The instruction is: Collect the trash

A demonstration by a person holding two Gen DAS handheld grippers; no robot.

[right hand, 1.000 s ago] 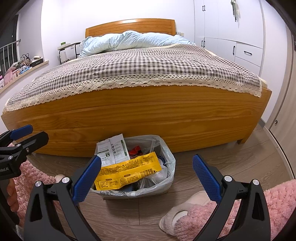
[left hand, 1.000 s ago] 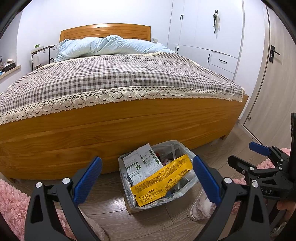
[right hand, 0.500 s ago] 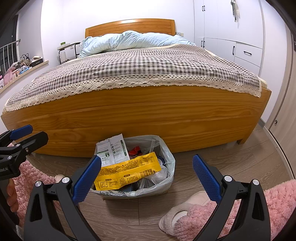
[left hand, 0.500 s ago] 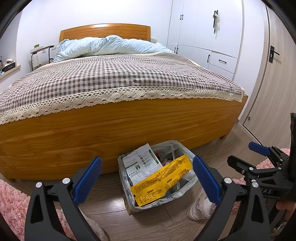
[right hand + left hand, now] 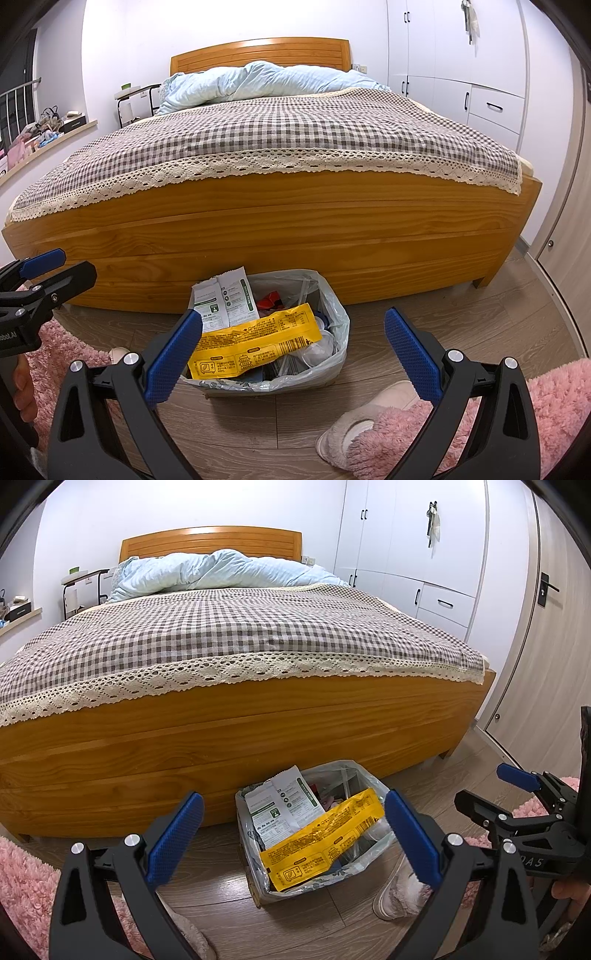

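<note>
A small trash bin (image 5: pixel 258 856) (image 5: pixel 340 332) lined with a clear bag stands on the wood floor against the bed's footboard. A yellow wrapper (image 5: pixel 325 838) (image 5: pixel 255 343) and a white and green packet (image 5: pixel 284 805) (image 5: pixel 225 299) stick out of it, with other scraps underneath. My left gripper (image 5: pixel 293 836) is open, its blue pads on either side of the bin, held above and short of it. My right gripper (image 5: pixel 293 356) is open too, its left pad overlapping the bin's near left corner. Each gripper shows at the edge of the other's view, the right gripper (image 5: pixel 517 797) and the left gripper (image 5: pixel 44 269).
A wooden bed (image 5: pixel 236 731) (image 5: pixel 280 229) with a checked cover fills the back. Pink fluffy rugs (image 5: pixel 22 878) (image 5: pixel 546 406) lie on both sides of the floor, and a pale slipper (image 5: pixel 395 897) (image 5: pixel 369 417) sits right of the bin. White wardrobes (image 5: pixel 417 554) and a door (image 5: pixel 546 664) stand at the right.
</note>
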